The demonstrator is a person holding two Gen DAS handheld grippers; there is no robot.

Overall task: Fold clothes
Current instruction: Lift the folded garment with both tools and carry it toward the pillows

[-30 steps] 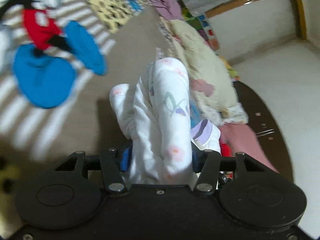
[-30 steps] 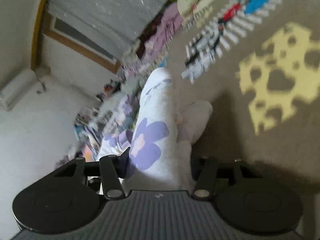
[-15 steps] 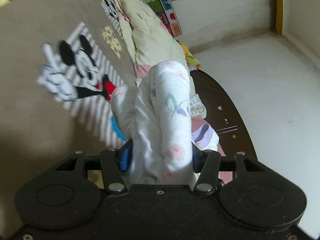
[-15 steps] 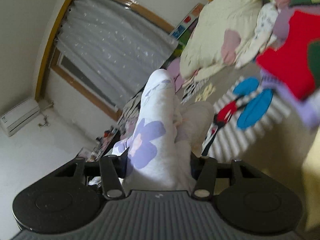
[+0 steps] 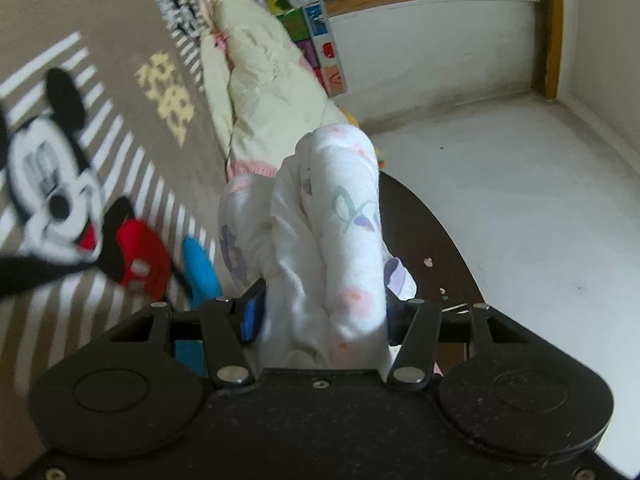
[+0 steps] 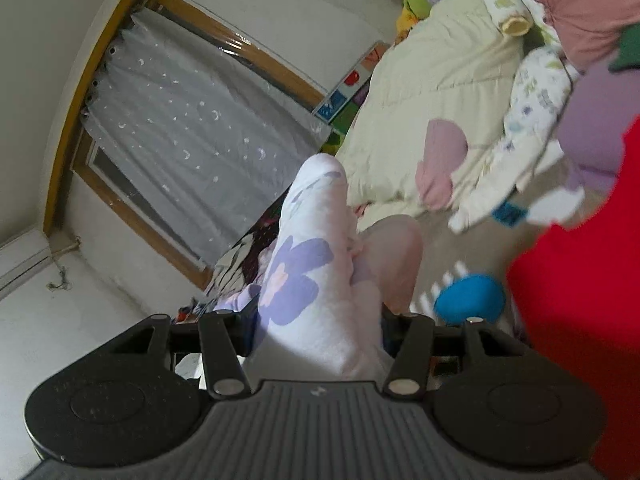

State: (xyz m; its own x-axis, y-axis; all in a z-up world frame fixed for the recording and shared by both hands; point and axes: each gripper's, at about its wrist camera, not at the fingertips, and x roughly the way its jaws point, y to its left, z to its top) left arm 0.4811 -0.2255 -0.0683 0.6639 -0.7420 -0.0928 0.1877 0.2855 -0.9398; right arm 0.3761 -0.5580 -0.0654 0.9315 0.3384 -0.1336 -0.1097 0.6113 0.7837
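Note:
A white garment with pastel flower and butterfly prints is bunched between the jaws of my left gripper, which is shut on it and holds it above the brown Mickey Mouse blanket. My right gripper is shut on another part of the same white garment, the part with a purple flower. The fabric covers the fingertips of both grippers.
A cream quilt lies along the blanket's edge; it also shows in the right wrist view. A dark wooden headboard and white wall stand to the right. A curtained window, pink, lilac and red clothes are near the right gripper.
Both grippers have lifted and swung with the garment still clamped. The left view swept across the blanket towards the quilt; the right view tilted up towards the window and the red clothes came close.

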